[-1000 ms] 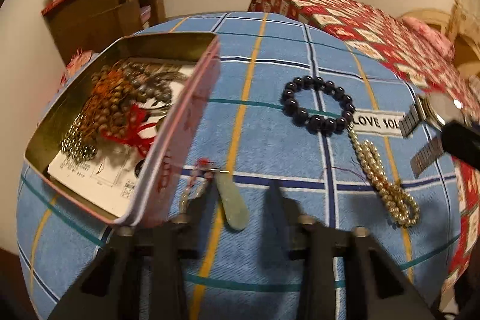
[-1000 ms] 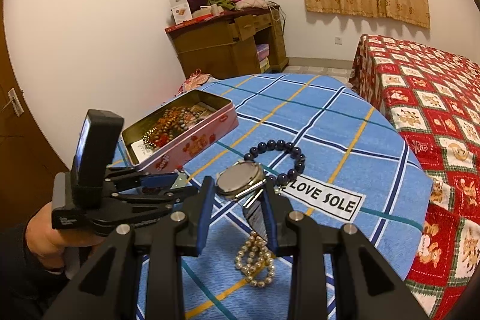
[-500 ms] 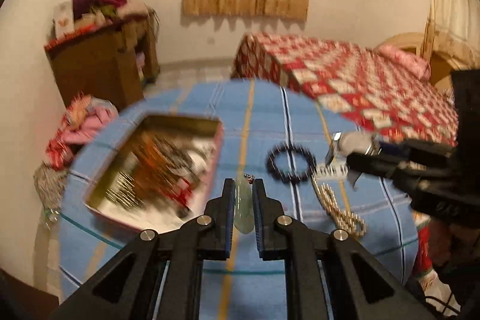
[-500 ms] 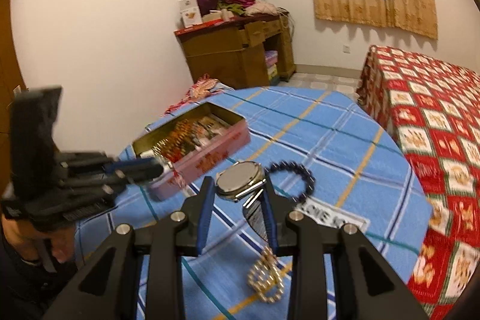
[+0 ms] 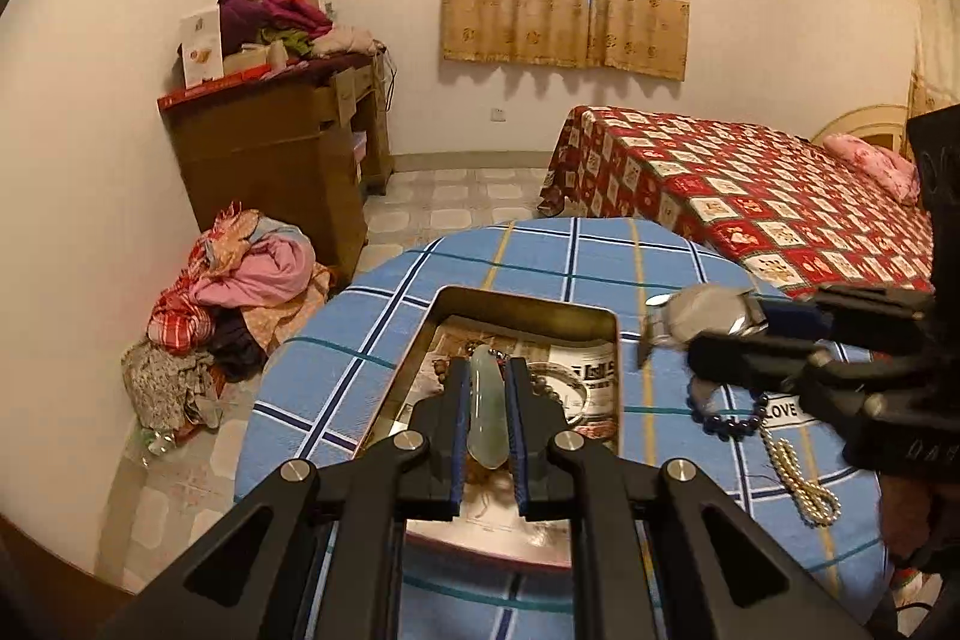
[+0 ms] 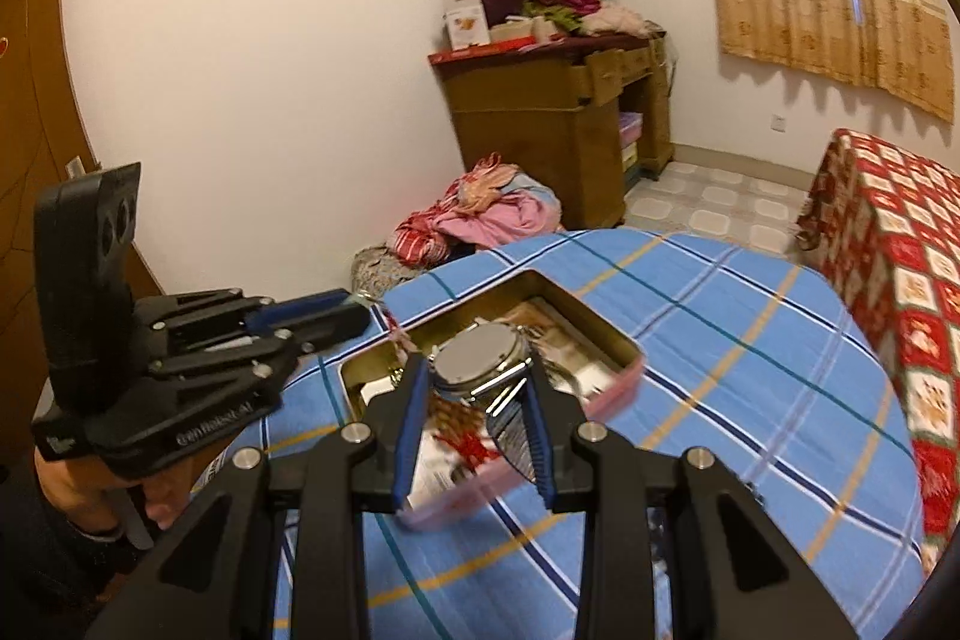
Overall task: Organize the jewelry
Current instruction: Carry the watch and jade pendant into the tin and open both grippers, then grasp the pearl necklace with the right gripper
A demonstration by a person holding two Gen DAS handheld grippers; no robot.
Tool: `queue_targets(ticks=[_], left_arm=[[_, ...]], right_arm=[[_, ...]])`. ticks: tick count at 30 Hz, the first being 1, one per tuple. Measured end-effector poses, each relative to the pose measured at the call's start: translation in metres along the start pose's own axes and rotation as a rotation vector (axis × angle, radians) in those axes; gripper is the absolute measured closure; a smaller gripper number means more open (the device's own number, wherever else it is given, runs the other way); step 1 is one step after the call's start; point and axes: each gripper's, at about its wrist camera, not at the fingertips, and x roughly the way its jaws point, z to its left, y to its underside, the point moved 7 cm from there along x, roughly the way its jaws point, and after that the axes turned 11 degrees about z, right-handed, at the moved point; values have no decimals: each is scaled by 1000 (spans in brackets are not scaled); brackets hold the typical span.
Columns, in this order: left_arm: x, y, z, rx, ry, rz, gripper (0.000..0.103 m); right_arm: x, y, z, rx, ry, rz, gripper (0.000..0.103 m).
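My left gripper (image 5: pixel 487 388) is shut on a pale green jade pendant (image 5: pixel 486 415) and holds it over the open pink tin box (image 5: pixel 522 307). The tin holds beaded bracelets and papers. My right gripper (image 6: pixel 477 388) is shut on a silver wristwatch (image 6: pixel 480 361) and holds it above the same tin (image 6: pixel 624 376). In the left wrist view the watch (image 5: pixel 702 319) hangs just right of the tin. A dark bead bracelet (image 5: pixel 729 421) and a pearl strand (image 5: pixel 801 478) lie on the blue checked tablecloth (image 5: pixel 540 250).
A white "LOVE" label (image 5: pixel 783 409) lies by the bracelet. Beyond the table stand a wooden cabinet (image 5: pixel 270 160) with clutter on top, a pile of clothes (image 5: pixel 240 280) on the floor and a bed with a red quilt (image 5: pixel 750 196).
Both grippers have lifted and moved left over the tin. The left gripper closed on the jade pendant and raised it off the cloth; the right carried the watch along.
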Motion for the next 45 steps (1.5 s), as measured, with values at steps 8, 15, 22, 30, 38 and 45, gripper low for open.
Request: queue_targets(ticks=[8, 15, 22, 30, 38, 45], left_arm=[[28, 14, 3, 28, -27, 50, 92], [40, 30, 0, 56, -68, 105, 89], [32, 30, 3, 50, -121, 71, 39], [35, 31, -1, 59, -139, 85, 39], [38, 29, -25, 73, -119, 90, 38], [39, 37, -65, 98, -72, 103, 37]], right_arm=[[49, 9, -5, 24, -19, 68, 70], [58, 18, -11, 24, 26, 95, 64], [40, 19, -9, 21, 50, 66, 42], [19, 37, -22, 16, 127, 66, 36], [-12, 79, -63, 129, 192, 89, 30], [-40, 121, -98, 247, 263, 99, 28]])
